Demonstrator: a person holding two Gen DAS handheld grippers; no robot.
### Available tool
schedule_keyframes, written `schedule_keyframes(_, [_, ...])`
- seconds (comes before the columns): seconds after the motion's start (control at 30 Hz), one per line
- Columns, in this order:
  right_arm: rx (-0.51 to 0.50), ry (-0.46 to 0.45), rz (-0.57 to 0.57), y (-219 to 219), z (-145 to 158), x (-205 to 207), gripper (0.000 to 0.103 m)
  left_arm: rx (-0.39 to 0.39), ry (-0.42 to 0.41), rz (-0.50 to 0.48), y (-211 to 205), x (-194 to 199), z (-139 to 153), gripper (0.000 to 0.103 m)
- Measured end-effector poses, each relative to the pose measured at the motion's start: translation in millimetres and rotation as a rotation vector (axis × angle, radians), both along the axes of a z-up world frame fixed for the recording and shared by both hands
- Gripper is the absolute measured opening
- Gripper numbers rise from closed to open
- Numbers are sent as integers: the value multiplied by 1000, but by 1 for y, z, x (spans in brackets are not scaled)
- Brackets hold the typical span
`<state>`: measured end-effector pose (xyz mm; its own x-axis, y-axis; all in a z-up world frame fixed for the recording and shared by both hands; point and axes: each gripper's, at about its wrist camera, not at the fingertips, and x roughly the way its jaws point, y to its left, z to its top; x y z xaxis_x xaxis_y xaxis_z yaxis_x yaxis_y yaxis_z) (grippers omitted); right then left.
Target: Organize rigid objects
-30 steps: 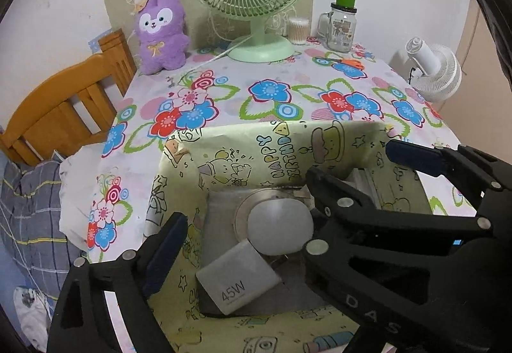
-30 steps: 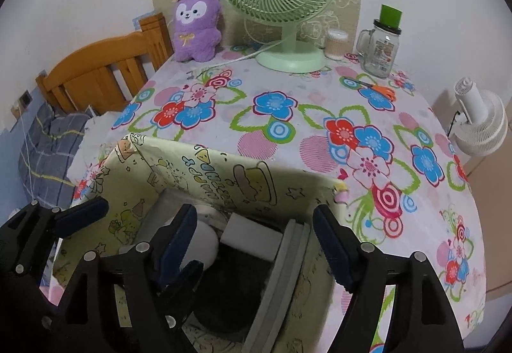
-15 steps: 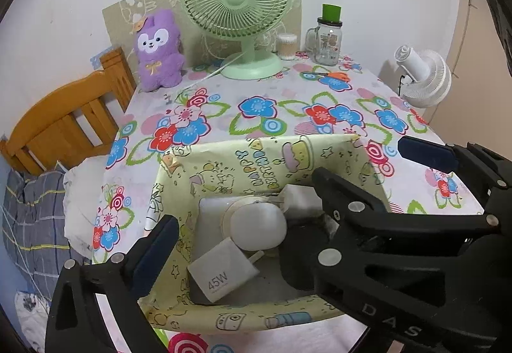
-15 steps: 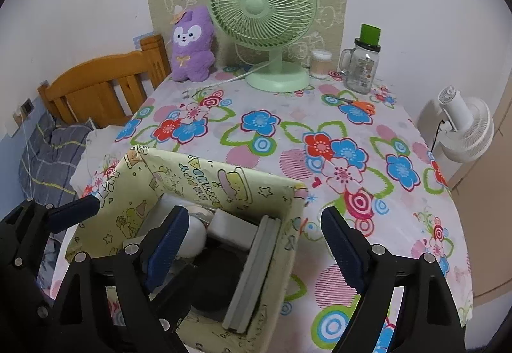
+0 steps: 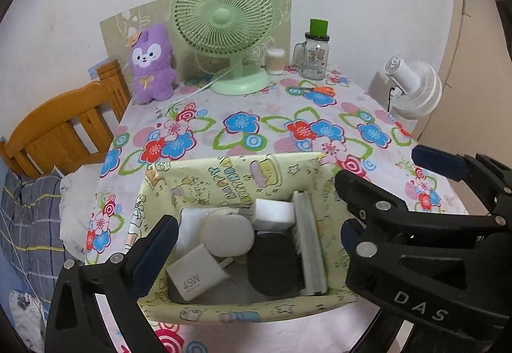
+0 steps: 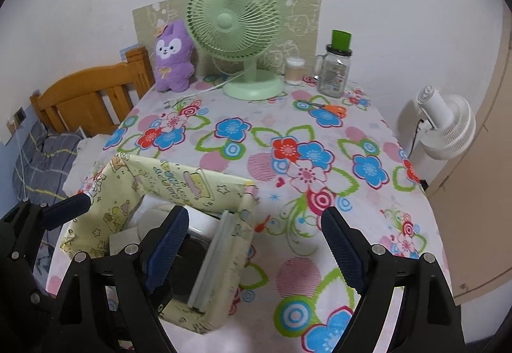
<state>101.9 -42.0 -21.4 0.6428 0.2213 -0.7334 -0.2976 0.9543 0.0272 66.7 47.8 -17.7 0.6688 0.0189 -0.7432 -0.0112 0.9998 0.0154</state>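
Inside yellow box [image 5: 243, 180] — one charger [image 5: 195, 273], one black disc [image 5: 273, 263]

Soft, even indoor light, faint shadows, sharp focus, strong fisheye bending with dark corners.

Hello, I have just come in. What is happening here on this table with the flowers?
A person holds a two-finger gripper in each hand above a yellow box on the flowered table. The left gripper and the right gripper are both open and hold nothing. The box already holds a 45W charger, a round white device, a black disc and a grey bar.
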Motion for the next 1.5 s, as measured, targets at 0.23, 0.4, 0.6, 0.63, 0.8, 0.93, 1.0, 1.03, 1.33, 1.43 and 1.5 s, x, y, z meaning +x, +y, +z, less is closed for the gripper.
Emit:
schedule_keyframes(0.23, [29,-9,-55,-29,9,-7,87,-10,-26,21,-12,-5,10,103])
schedule_keyframes(0.4, [22,-31,-70,-44,16,-14,87,-8,-40,13,-24,-9,15,103])
schedule_keyframes(0.6, [9,-66,-71,-60,25,-23,87,-4,-53,-4,-36,-15,21,103])
schedule_keyframes(0.63, [5,-76,-75,-63,27,-25,87,-2,-58,-8,-38,-16,22,103])
schedule_keyframes(0.8, [-2,-105,-106,-75,35,-32,93,13,-86,-19,-46,-21,29,103])
schedule_keyframes(0.93, [-4,-134,-127,-84,39,-40,95,22,-103,-30,-52,-27,32,103])
schedule_keyframes(1.0, [-6,-140,-130,-87,41,-44,95,21,-107,-32,-55,-31,34,103])
schedule_keyframes(1.03, [-3,-144,-130,-88,41,-46,95,20,-109,-35,-56,-32,35,103])
schedule_keyframes(1.33, [21,-173,-156,-105,49,-63,96,25,-156,-45,-68,-47,44,103])
schedule_keyframes(1.43, [9,-192,-168,-111,51,-69,96,17,-163,-46,-72,-51,45,103])
schedule_keyframes(1.5, [14,-192,-176,-117,52,-72,96,14,-176,-40,-73,-54,46,103])
